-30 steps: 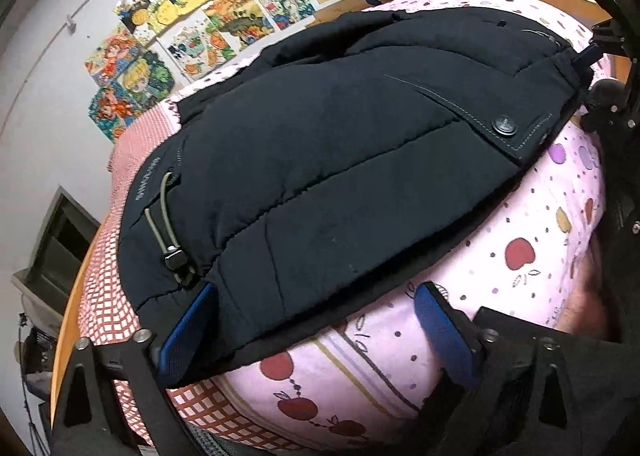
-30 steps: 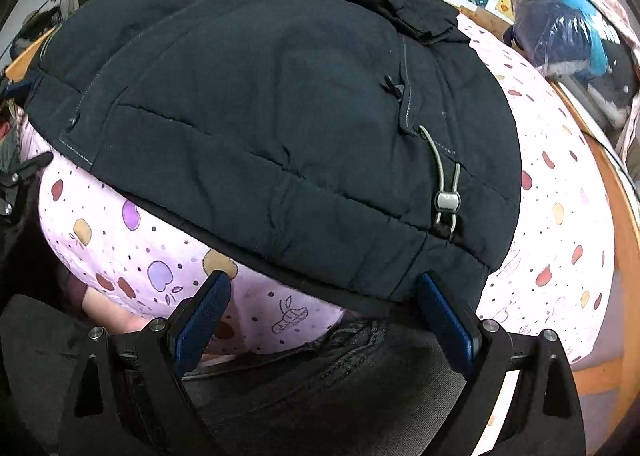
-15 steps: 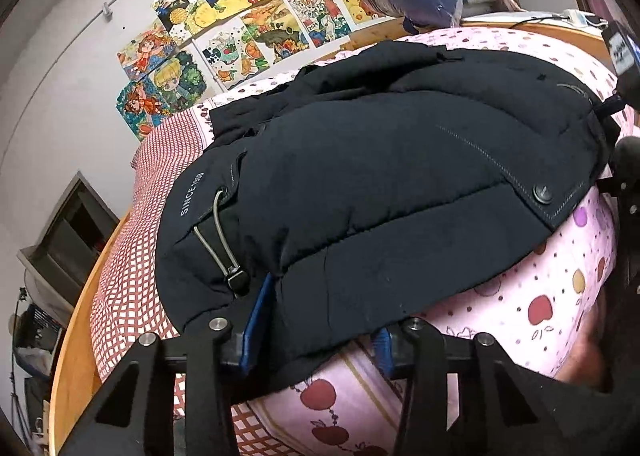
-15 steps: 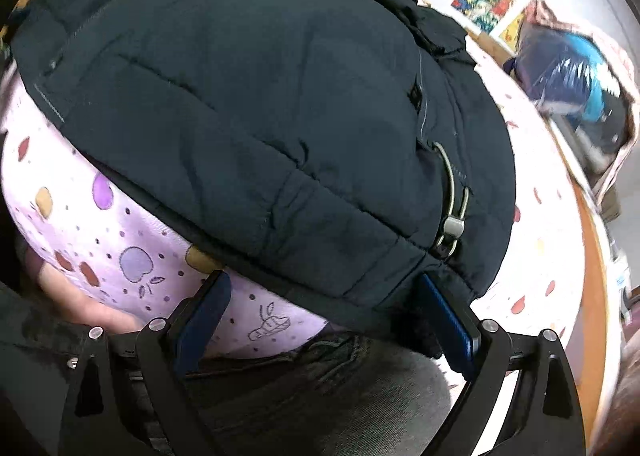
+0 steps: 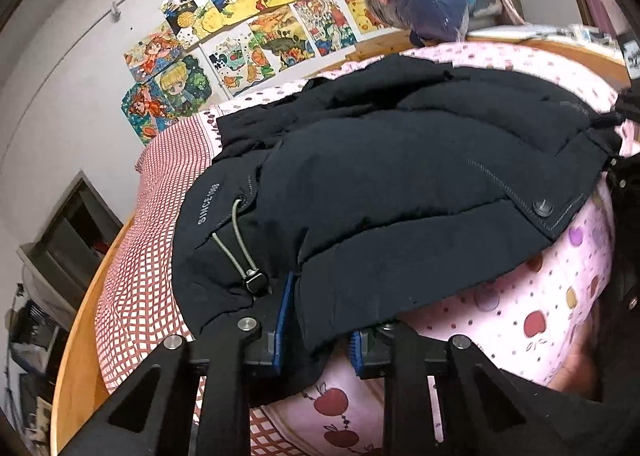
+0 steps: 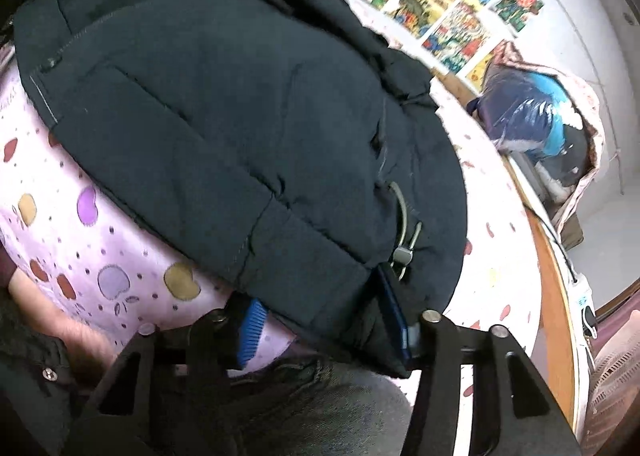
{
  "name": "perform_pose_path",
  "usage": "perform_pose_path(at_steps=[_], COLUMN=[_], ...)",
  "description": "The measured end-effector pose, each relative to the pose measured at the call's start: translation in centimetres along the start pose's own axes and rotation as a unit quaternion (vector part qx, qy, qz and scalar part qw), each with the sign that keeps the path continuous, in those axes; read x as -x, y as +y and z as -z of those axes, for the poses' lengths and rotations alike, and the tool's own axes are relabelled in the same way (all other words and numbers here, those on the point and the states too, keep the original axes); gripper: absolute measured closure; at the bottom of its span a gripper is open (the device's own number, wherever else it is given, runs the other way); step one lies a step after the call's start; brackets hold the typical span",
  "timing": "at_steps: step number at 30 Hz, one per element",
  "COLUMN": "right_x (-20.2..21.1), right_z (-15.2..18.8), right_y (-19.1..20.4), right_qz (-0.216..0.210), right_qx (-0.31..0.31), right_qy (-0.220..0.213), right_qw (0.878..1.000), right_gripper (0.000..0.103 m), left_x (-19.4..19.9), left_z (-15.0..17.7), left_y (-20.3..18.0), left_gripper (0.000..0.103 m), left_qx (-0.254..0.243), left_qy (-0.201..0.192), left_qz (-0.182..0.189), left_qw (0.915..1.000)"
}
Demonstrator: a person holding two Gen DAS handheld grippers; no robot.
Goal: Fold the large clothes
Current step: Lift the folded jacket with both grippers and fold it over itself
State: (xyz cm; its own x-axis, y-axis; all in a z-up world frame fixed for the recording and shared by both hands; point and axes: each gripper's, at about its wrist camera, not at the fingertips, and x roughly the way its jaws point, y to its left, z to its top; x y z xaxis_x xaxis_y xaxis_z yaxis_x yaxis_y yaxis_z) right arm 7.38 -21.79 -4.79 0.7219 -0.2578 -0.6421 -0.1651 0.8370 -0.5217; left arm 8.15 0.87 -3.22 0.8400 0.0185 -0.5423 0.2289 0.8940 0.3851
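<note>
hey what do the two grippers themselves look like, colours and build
Both match: the left gripper and right gripper have matte black angular frames with triangular cut-outs, round silver bolt heads at the joints, and bright blue finger pads, which look ribbed on the right gripper's pad. No cables or markings are visible.

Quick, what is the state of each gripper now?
Left gripper: closed on the hem of the black jacket.
Right gripper: closed on the jacket hem too.

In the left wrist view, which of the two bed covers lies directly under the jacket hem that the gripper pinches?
The pink fruit-print cover, not the red checked cover, which lies off to the side; the left gripper pinches the black jacket hem above it.
</note>
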Motion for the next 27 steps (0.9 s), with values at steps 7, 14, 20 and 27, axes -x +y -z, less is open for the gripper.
perform_pose_path(at_steps=[7, 14, 20, 27], right_x=[0.9, 2.0, 3.7, 7.4], right_z=[-1.1, -2.5, -3.1, -3.0], right_y=[-2.2, -4.4, -5.8, -7.2], right_qz=[-0.005, -0.011, -0.013, -0.004], right_qx=[-0.047, -0.096, -0.139, -0.182], right_qy=[-0.04, -0.075, -0.122, -0.208], right_qw=[0.998, 0.992, 0.983, 0.961], right_gripper=[0.071, 0.083, 0.093, 0.096], left_x=[1.6, 3.4, 5.5, 9.4], left_z=[-1.7, -3.9, -4.8, -5.3], left_y=[0.7, 1.9, 3.4, 5.6], left_gripper=[0.089, 0.093, 0.096, 0.097], left_qx=[0.004, 0.019, 0.047, 0.08], left_qy=[-0.033, -0.077, -0.126, -0.176], left_qz=[0.002, 0.0, -0.024, -0.041], left_qw=[0.9994, 0.9968, 0.9906, 0.9803])
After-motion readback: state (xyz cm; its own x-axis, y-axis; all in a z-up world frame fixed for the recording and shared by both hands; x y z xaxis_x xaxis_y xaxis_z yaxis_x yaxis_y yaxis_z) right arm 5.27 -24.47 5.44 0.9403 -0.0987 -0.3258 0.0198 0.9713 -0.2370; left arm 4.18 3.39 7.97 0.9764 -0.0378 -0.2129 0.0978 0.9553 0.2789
